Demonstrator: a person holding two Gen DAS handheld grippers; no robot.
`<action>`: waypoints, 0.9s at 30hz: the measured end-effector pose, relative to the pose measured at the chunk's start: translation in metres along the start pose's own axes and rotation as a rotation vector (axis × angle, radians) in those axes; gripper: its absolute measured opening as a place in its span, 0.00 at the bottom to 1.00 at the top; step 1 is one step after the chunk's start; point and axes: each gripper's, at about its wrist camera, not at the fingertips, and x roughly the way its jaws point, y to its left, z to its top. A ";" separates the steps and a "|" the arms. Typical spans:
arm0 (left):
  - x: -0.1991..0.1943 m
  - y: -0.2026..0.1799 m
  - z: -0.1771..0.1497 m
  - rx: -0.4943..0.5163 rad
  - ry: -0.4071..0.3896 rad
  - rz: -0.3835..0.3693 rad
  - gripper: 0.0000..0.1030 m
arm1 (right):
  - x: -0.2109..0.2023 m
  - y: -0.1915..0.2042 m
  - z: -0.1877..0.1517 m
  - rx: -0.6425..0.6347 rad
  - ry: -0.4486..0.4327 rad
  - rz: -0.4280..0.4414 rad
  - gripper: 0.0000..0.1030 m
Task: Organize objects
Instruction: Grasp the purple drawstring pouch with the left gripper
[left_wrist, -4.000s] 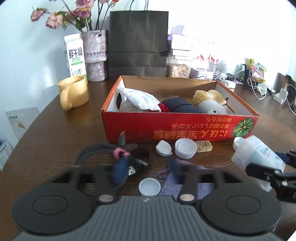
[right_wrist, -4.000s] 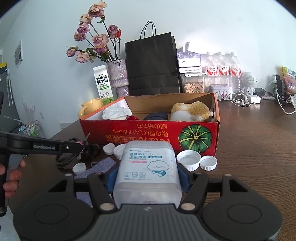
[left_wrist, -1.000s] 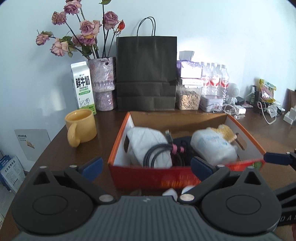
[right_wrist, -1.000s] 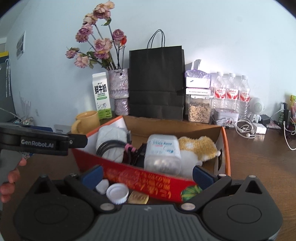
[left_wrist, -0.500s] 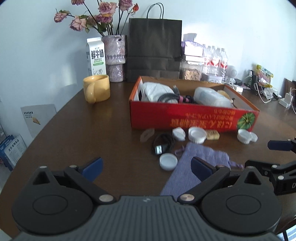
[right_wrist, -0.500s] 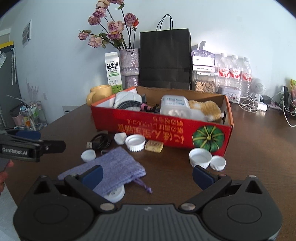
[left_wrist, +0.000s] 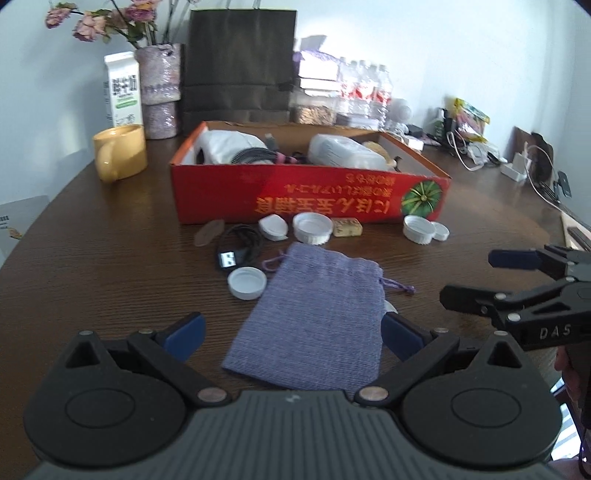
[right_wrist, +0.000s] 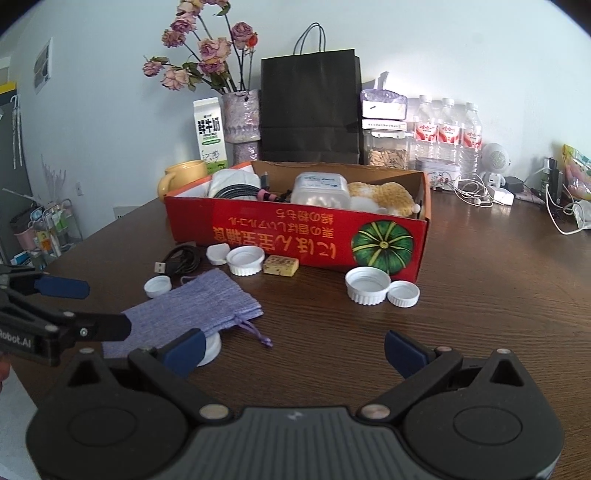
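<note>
- A brown wooden table (right_wrist: 498, 280) is seen carrying all the items.
- A red cardboard box (left_wrist: 295, 192) is placed in the middle of the table; a white cloth bundle (left_wrist: 225, 146), a coiled grey cable (right_wrist: 236, 192), a clear cotton-bud container (right_wrist: 320, 188) and a yellow plush toy (right_wrist: 384, 194) are held inside it.
- A purple drawstring pouch (left_wrist: 314, 317) is laid flat on the table in front of the box, between the spread fingers of the left gripper (left_wrist: 291, 332), which is held wide open and grips nothing.
- The right gripper (right_wrist: 291, 349) is likewise held open and empty, low over the table, to the right of the pouch.
- A black USB cable (left_wrist: 240, 245) is coiled just in front of the box's left end.
- White caps (right_wrist: 369, 284) of several sizes and a small yellow block (right_wrist: 280, 265) are scattered along the box front; one more white cap (left_wrist: 246, 282) is found beside the pouch.
</note>
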 end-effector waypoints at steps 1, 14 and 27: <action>0.005 -0.002 0.001 0.012 0.017 -0.010 1.00 | 0.002 -0.002 0.000 0.005 -0.001 -0.003 1.00; 0.028 -0.002 -0.011 0.028 0.041 0.021 0.87 | 0.022 -0.009 0.000 0.025 0.024 0.007 1.00; 0.013 -0.006 -0.013 0.051 0.005 0.055 0.10 | 0.016 -0.003 -0.005 0.019 0.021 0.016 1.00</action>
